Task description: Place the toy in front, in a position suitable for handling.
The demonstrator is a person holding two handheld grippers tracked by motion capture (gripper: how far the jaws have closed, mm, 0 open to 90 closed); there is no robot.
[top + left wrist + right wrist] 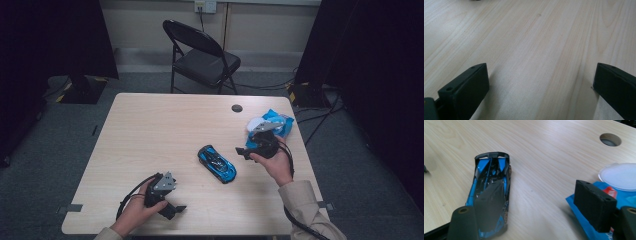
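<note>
A: On the counter (150, 130), where was the toy car (217, 163) when you stopped?

B: Right of centre, lying flat on its wheels, blue and black, set on a slant. Nothing touched it in the high view.

A: And your right gripper (241, 150)?

B: You held it just right of the car, a little above the wood, hand (274, 162) wrapped round the body. From the right gripper view (531, 202) the jaws stood wide, with bare wood between them. The left jaw overlapped the car (490, 195) in that view; contact I couldn't tell. The other jaw sat over the blue wipes pack (589, 220).

A: Pack location?

B: Far right edge of the counter (272, 122), behind your right hand, its white lid (619, 176) facing up. A round cable hole (610, 139) was in the counter beyond it.

A: Left gripper (177, 209)?

B: Near the front edge, left of centre, well apart from the car. You had it low, pointing right. The left gripper view (539, 85) showed the jaws spread wide, only wood grain between them, holding nothing.

A: Anything else?

B: Black folding chair (202, 55) behind the counter, on grey carpet.
</note>
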